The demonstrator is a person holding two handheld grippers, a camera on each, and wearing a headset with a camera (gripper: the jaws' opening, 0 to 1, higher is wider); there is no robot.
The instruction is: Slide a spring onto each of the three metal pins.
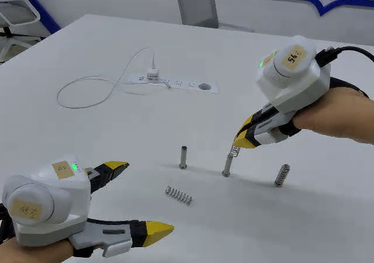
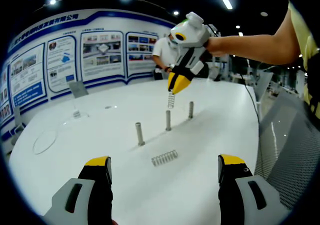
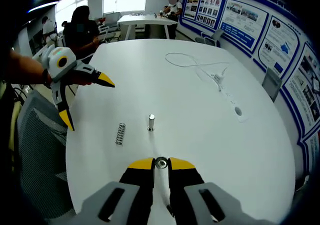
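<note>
White table (image 1: 87, 140), R claw (image 1: 238, 141) clamped on spring (image 1: 234, 151) atop mid pin (image 1: 227, 167), L claw (image 1: 149, 197) wide apart.

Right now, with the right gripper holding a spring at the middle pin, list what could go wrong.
1. The spring in the right gripper sits at the top of the middle pin, apparently tilted. Released now, it might catch on the tip and fall off.
2. A sideways push could tip that slender pin if it stands free.
3. The loose spring lies on its side near the open left gripper and could roll when grabbed.
</note>
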